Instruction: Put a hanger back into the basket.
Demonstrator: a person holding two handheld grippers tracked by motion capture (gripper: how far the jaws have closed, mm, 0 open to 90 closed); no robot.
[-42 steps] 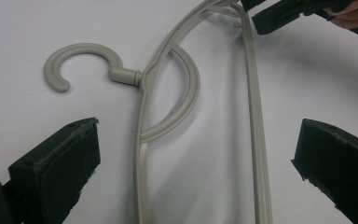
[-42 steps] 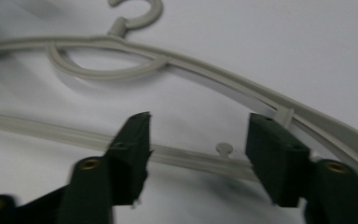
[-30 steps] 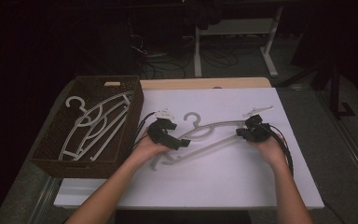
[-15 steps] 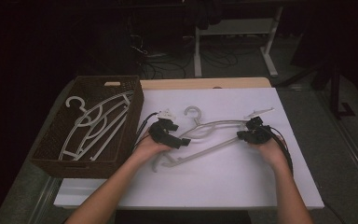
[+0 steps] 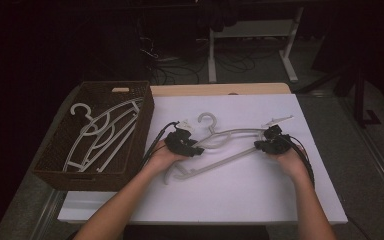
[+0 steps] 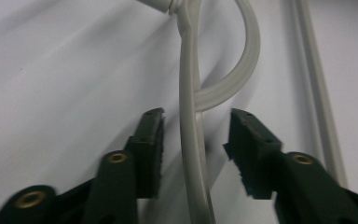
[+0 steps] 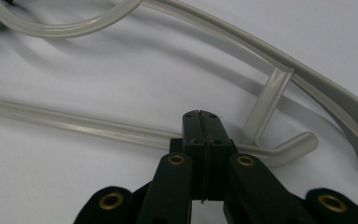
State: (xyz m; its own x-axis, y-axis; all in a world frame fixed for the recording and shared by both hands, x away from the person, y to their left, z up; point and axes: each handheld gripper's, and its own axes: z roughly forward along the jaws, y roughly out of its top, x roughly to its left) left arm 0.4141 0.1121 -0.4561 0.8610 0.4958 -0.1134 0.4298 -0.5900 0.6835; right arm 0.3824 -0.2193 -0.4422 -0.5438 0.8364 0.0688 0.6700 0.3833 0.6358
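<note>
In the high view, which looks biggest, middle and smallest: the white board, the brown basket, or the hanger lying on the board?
1. White board, biggest.
2. Brown basket, middle.
3. Hanger on the board, smallest; it is long but thin.

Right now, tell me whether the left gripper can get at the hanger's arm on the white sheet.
Probably yes: the left gripper already straddles the hanger, its jaws just closing with a gap either side and nothing between.

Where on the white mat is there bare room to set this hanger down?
The near strip of the white mat, between the two forearms, is bare, and so is the far strip beyond the hanger. The middle is crowded by the hanger, the left gripper and the right gripper. The basket already holds hangers.
</note>
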